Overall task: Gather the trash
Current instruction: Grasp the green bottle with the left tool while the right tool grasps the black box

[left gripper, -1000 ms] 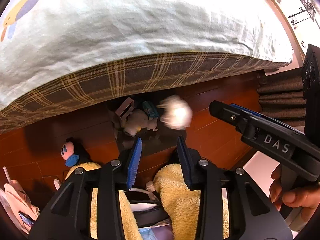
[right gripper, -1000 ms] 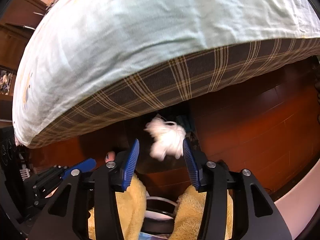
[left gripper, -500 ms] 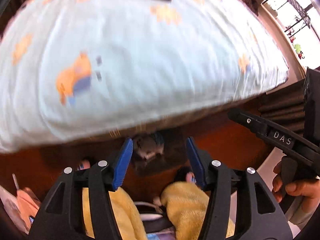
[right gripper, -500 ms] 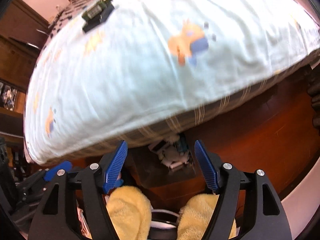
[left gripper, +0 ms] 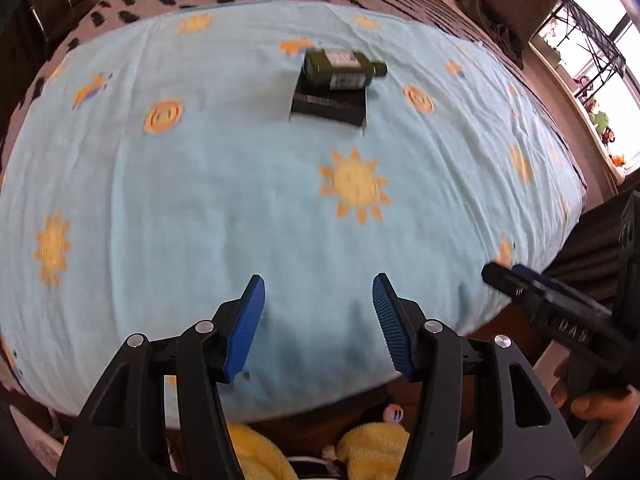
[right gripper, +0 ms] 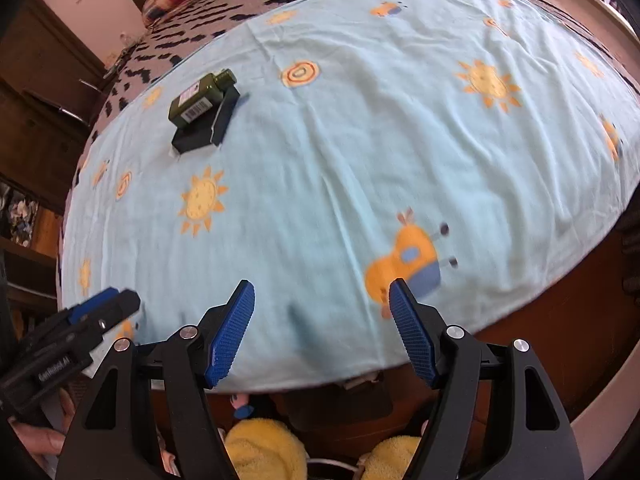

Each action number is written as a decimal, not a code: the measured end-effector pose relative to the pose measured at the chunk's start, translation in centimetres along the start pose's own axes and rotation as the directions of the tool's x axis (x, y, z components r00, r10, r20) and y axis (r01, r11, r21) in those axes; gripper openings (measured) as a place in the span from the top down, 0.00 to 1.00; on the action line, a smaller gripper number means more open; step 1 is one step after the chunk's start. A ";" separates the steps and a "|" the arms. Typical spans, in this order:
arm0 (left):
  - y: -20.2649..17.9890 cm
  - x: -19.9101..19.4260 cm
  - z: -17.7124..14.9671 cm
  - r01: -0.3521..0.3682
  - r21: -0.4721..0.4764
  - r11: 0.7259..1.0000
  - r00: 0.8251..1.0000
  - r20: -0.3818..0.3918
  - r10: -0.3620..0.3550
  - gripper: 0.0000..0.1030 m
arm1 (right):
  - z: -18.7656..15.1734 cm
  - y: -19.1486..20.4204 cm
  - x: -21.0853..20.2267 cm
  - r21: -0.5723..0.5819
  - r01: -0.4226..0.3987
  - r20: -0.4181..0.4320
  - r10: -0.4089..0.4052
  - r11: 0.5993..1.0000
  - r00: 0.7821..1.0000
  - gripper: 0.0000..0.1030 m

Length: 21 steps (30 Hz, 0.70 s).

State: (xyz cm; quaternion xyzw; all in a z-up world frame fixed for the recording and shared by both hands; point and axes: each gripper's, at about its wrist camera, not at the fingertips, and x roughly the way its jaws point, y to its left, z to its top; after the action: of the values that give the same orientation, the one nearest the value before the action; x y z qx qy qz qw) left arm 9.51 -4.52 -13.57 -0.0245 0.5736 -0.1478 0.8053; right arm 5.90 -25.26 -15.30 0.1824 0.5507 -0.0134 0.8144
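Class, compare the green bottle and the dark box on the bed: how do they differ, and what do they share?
The green bottle is olive green, the dark box nearly black. The bottle has a narrow neck and a barcode label; the box is flat and rectangular. The bottle lies on top, the box on the blue sheet. Both lie flat.

Sun-print bed (left gripper: 200,184), wood floor (right gripper: 568,344), bright window (left gripper: 600,52)

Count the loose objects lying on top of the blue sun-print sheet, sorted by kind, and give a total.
Dark green bottle lying on its side: 1
Flat black box underneath the bottle: 1
Total: 2
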 end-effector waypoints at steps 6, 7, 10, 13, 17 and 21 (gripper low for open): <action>-0.2 0.5 6.1 -0.010 -0.017 1.000 0.998 0.056 0.011 0.40 | 2.5 0.2 1.4 -0.008 0.002 -0.013 -0.002 1.000 1.000 0.31; -0.3 0.6 7.0 -0.011 -0.015 1.000 0.998 0.062 0.012 0.40 | 2.9 0.2 1.6 -0.011 0.004 -0.017 -0.004 1.000 1.000 0.31; -1.1 1.4 10.0 -0.013 0.001 1.000 0.997 0.078 0.012 0.39 | 3.9 -0.2 2.3 -0.012 0.003 -0.029 -0.003 1.000 1.000 0.31; -1.8 2.4 12.2 -0.015 0.011 1.000 0.996 0.082 0.014 0.36 | 4.9 -0.4 2.9 -0.021 0.001 -0.036 -0.002 1.000 0.999 0.31; -2.9 4.1 14.4 -0.017 0.005 1.000 0.997 0.073 0.016 0.33 | 5.9 -0.2 3.6 -0.053 0.006 -0.031 -0.008 0.999 0.999 0.31; -3.7 6.0 16.1 -0.010 -0.014 1.000 0.999 0.051 0.011 0.25 | 6.7 -0.4 4.2 -0.060 -0.002 -0.027 0.000 0.998 1.000 0.31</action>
State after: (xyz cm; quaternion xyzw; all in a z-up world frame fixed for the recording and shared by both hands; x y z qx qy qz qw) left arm 25.55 -11.72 -12.85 -0.0310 0.5541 -0.1390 0.8202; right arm 13.45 -26.93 -17.03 0.1585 0.5618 0.0060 0.8119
